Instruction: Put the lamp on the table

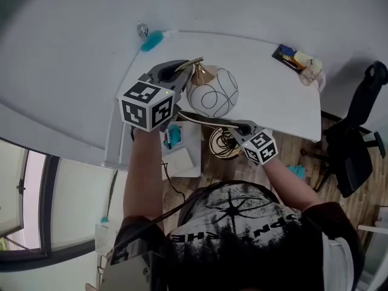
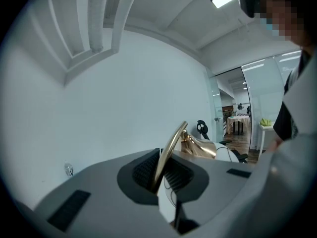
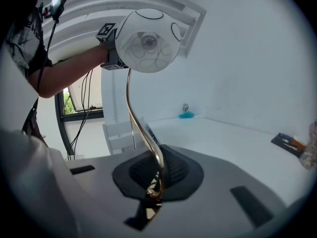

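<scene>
The lamp has a white globe shade (image 1: pixel 212 91) with thin black lines, a curved gold stem and a round gold base (image 1: pixel 225 143). I hold it in the air over the near edge of the white table (image 1: pixel 273 102). My left gripper (image 1: pixel 182 70) is shut on the upper end of the gold stem (image 2: pixel 168 150), beside the shade's gold cap (image 2: pixel 198 147). My right gripper (image 1: pixel 239 128) is shut on the lower part of the stem (image 3: pixel 136 118), just above the base. In the right gripper view the shade (image 3: pixel 147 41) hangs high, with the left gripper's marker cube (image 3: pixel 110 33) behind it.
A teal object (image 1: pixel 151 40) and a small glass (image 1: pixel 142 29) lie at the table's far left corner. A dark tray with bottles (image 1: pixel 297 58) sits at the far right end. A black office chair (image 1: pixel 357 144) stands on the right. A low white stand (image 1: pixel 182 156) is below the lamp.
</scene>
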Available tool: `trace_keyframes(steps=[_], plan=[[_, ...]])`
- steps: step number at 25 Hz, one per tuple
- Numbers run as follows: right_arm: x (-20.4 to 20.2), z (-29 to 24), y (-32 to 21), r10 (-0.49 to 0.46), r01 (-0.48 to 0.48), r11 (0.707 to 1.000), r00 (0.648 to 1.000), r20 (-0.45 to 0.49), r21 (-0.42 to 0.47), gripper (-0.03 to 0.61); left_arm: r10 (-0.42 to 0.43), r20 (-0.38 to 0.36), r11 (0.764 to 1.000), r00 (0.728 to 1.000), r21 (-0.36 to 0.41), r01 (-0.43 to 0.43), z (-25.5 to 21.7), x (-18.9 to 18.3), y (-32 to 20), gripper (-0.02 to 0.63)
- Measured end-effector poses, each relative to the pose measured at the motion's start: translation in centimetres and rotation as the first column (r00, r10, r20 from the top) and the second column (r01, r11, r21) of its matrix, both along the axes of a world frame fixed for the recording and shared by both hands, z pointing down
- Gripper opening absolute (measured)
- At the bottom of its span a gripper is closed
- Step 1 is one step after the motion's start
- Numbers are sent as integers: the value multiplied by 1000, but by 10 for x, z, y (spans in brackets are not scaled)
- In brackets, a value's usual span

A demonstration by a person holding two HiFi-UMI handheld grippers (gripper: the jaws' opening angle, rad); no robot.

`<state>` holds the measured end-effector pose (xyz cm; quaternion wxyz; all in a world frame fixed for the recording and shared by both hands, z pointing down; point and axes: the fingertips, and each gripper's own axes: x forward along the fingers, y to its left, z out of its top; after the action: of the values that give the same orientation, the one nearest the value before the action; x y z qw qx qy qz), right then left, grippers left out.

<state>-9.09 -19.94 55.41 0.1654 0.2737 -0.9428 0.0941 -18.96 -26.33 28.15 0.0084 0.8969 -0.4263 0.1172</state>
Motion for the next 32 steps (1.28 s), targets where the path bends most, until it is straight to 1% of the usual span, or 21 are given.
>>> trace_keyframes(steps=[5,12,17,21,32], plan=[[-18,3,-24,36,-36,999,999,-4,3,17,32,1,999,999,11,-32,1,-16,-25,18],[-22,13,-39,45,-45,999,999,-9,-4,17,39,3,999,999,9,-39,12,-19,-41,18],[-33,16,-82,46,-47,998,999,-18,-30,17,34,-5,999,999,-21,-35,17,-33,-91,18],[-36,23,-111,38,-39,998,999,-19,-42,17,24,-6,999,1000,-37,-24,25,-37,-119,18],[-30,25,-201,36,-37,998,999,-13,-47,17,19,9,999,1000,-46,-19,25,-27,-206,18]])
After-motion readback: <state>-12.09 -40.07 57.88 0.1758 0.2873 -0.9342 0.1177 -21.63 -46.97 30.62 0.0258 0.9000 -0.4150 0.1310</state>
